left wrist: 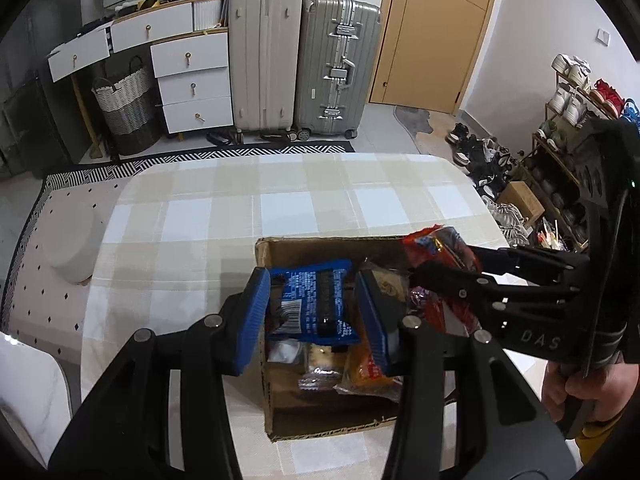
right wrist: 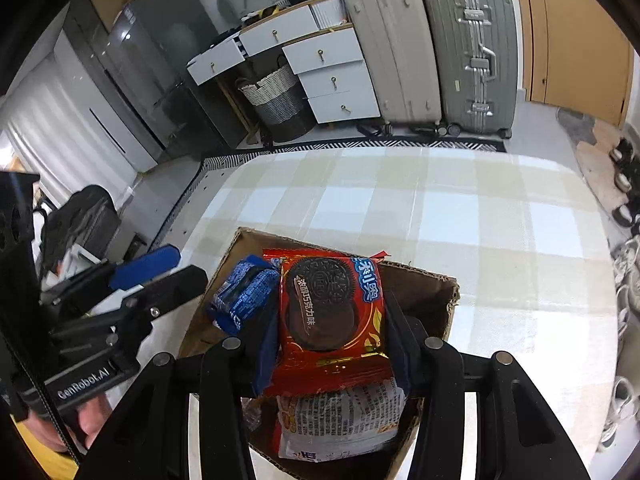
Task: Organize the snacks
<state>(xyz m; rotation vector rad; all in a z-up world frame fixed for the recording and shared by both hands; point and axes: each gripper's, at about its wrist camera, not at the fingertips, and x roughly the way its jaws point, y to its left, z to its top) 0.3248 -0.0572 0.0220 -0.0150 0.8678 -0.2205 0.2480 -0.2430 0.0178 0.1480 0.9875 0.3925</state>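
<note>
Left wrist view: left gripper point(left wrist: 310, 312) fingers grasp blue packet point(left wrist: 314, 302), right gripper point(right wrist: 332, 328) fingers grasp red cookie packet point(right wrist: 332, 312), both over cardboard box point(left wrist: 276, 420) on table point(left wrist: 280, 204). Risk: crowded box, packets snagging.

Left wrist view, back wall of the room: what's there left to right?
Striped woven laundry basket → white drawer unit with gold pulls → cream hard-shell suitcase → silver aluminium suitcase → tan wooden door → shoe rack with sneakers.
</note>
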